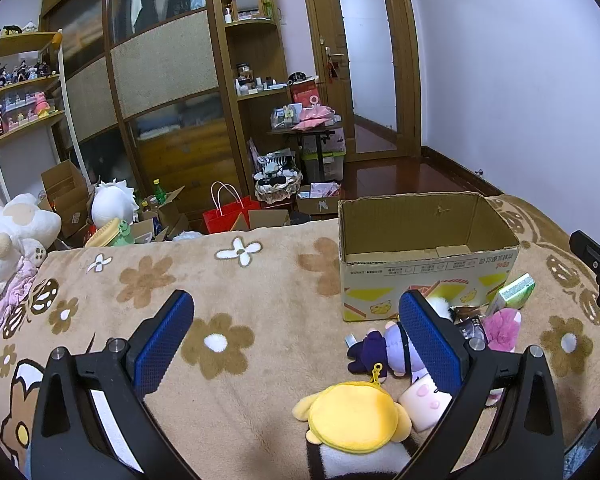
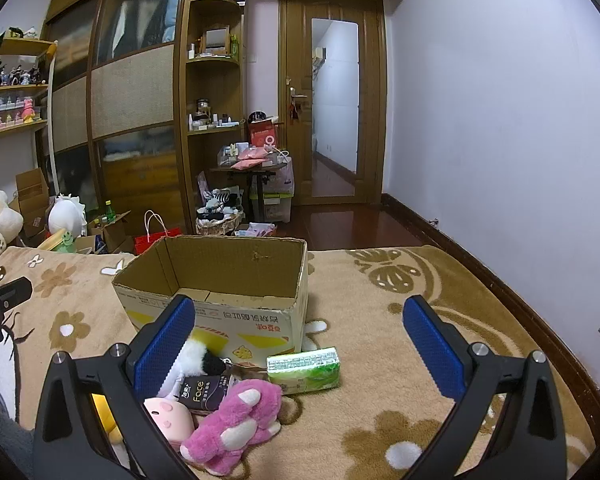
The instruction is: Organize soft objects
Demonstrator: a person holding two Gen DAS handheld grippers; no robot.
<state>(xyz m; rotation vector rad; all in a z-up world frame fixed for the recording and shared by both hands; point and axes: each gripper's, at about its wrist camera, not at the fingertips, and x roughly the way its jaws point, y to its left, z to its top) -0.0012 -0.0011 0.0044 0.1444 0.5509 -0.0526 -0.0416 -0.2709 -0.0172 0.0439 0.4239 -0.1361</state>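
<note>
Open brown cardboard box (image 2: 220, 280): empty, ready to receive. Pink plush bear (image 2: 232, 424) and yellow round plush pouch (image 1: 352, 416) lie before it (unsorted). Your left gripper (image 1: 296, 344) and right gripper (image 2: 300, 344): jaws apart, holding nothing.

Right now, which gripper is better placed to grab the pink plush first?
Right. The right gripper is open with the pink plush lying between its fingers, near the box. The left gripper sits over the yellow plush instead.
</note>
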